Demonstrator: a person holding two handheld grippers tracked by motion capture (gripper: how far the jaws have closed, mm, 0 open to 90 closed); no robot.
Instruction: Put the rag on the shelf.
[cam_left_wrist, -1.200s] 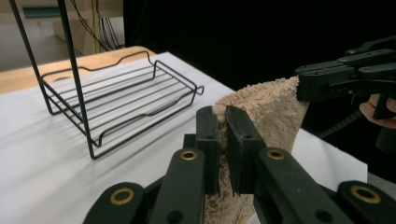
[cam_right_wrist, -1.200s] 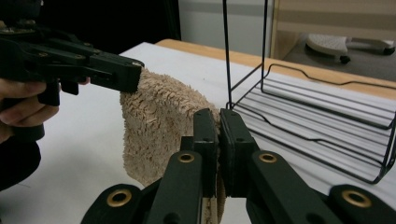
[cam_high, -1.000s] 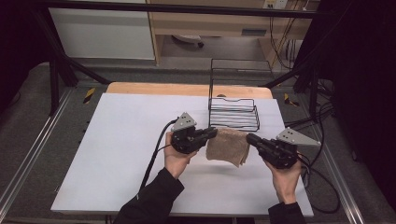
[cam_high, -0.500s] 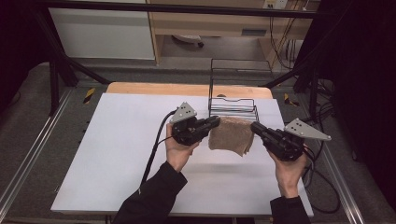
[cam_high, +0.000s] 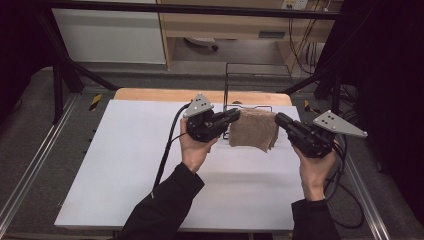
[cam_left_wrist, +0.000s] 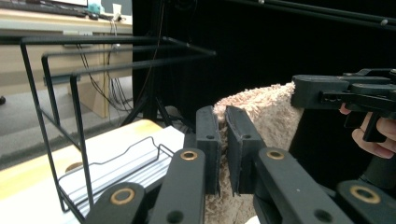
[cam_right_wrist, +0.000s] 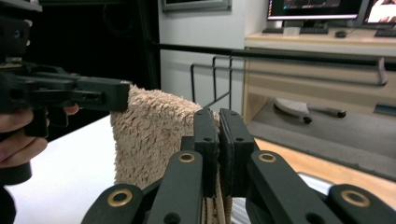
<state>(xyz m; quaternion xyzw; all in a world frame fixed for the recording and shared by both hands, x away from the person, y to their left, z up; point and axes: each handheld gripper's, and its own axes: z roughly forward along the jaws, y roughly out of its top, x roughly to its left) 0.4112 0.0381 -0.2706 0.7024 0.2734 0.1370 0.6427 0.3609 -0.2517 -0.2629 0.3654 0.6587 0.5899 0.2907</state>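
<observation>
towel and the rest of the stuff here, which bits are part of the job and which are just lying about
In the job:
- beige towel, held up between both grippers
- left gripper, shut on one top corner
- right gripper, shut on the other
- black wire rack, just behind the towel, probably where it goes

Lying about:
- brush on the floor
- keyboard on the desk

Both hands go up. The left gripper (cam_high: 234, 116) and the right gripper (cam_high: 281, 120) lift the fuzzy brown towel (cam_high: 254, 131) off the white table (cam_high: 125, 165), so it hangs between them.
</observation>
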